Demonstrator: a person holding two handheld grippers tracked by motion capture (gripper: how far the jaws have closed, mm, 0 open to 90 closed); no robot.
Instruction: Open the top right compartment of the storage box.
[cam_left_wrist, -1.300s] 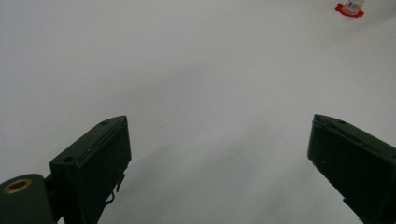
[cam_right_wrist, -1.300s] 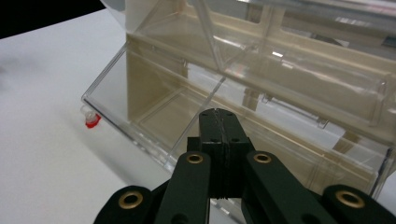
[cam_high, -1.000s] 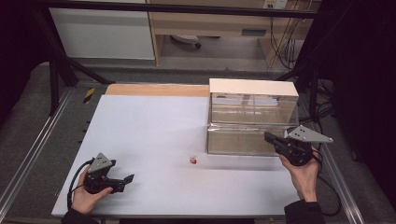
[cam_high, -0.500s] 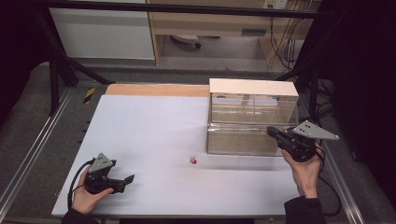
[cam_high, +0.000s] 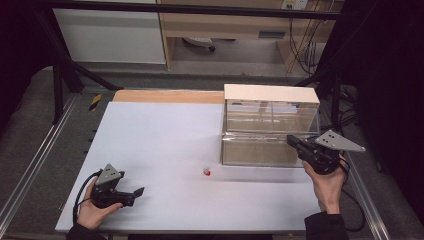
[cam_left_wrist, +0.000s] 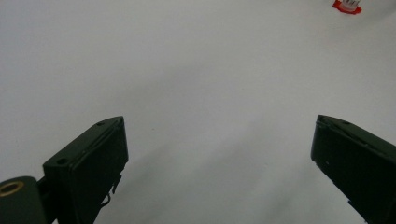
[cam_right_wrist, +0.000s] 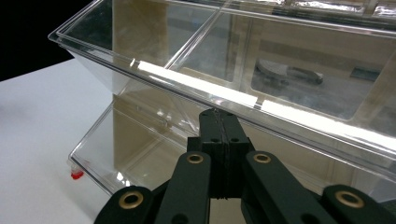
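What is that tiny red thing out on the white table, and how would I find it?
Start at the clear plastic bin on the right side of the white table. Just off its lower left corner, lying alone on the tabletop, is the small red and white piece. It is the one spot of red there, far smaller than the bin or either gripper.

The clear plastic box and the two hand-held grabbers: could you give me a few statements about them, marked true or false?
1. The right gripper has its jaws shut together at the front of the clear box. True.
2. The left gripper is clamped on the small red thing. False: its jaws are wide open with nothing between them, and the red thing lies apart on the table.
3. The clear box stands on the right part of the table. True.
4. The small red thing lies inside the box. False: it lies outside, left of the box's front.
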